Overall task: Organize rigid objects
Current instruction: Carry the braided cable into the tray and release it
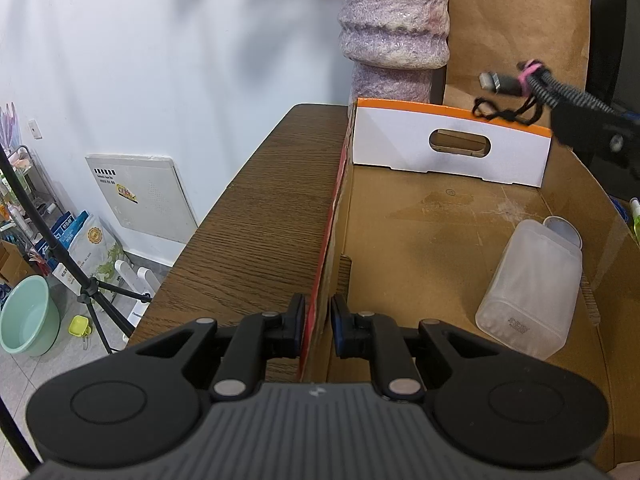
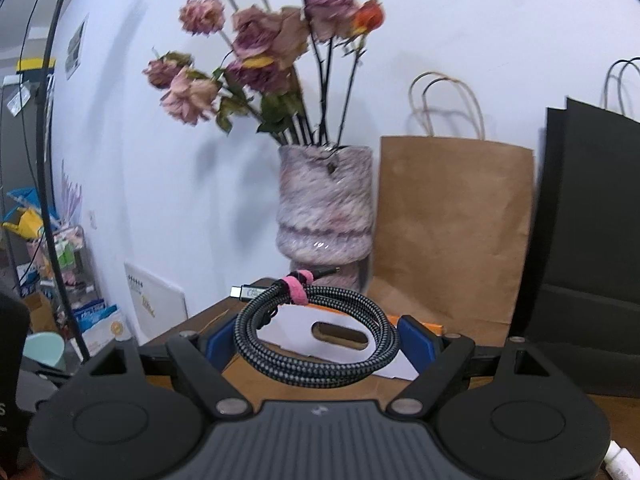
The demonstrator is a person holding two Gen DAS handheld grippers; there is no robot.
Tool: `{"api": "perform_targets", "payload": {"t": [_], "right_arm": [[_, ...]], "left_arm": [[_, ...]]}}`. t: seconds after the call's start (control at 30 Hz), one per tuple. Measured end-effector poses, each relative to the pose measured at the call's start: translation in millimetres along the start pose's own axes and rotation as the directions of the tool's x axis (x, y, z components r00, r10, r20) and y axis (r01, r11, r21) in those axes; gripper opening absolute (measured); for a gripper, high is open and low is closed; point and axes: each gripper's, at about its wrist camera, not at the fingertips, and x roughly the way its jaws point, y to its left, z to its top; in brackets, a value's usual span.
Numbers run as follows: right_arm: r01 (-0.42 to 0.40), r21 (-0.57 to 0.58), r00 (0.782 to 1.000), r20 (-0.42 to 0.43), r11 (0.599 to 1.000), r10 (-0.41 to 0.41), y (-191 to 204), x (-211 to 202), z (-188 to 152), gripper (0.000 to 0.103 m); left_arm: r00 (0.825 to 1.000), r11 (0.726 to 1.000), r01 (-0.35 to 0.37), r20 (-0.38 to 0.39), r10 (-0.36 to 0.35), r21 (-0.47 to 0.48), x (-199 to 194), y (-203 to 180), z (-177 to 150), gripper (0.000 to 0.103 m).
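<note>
A cardboard box (image 1: 452, 152) with an orange rim and a white end panel stands on the wooden table (image 1: 260, 220). My left gripper (image 1: 318, 312) is shut on the box's left side wall, one pad on each face. A clear plastic container (image 1: 528, 288) lies on its side inside the box. My right gripper (image 2: 318, 340) is shut on a coiled grey braided cable (image 2: 312, 368) bound with a pink strap (image 2: 298, 288). In the left wrist view the cable (image 1: 560, 94) hangs in the air over the box's far right corner, its metal plug (image 1: 496, 80) pointing left.
Behind the box stand a mottled pink vase (image 2: 324, 208) of dried roses, a brown paper bag (image 2: 452, 232) and a black bag (image 2: 592, 240). A tripod (image 1: 92, 292), a green basin (image 1: 24, 316) and bags sit on the floor left of the table.
</note>
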Motion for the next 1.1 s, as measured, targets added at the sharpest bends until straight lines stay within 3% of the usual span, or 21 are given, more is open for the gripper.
{"api": "perform_targets", "payload": {"t": [0.57,0.67,1.1], "right_arm": [[-0.035,-0.025,0.998,-0.055,0.999,0.033,6.1,5.2,-4.6,0.087],[-0.034,-0.025,0.998,-0.051,0.999,0.033,5.6,4.8,-4.4,0.103],[-0.027,-0.044,0.998,-0.063,0.999,0.024,5.4,1.9,-4.8,0.103]], "left_arm": [[1.000,1.000,-0.002,0.004,0.002,0.004,0.6,-2.3,0.8,0.015],[1.000,1.000,-0.002,0.004,0.002,0.003,-0.1,-2.5,0.4,0.015],[1.000,1.000,-0.001,0.004,0.001,0.003,-0.2,-2.4,0.3,0.015]]}}
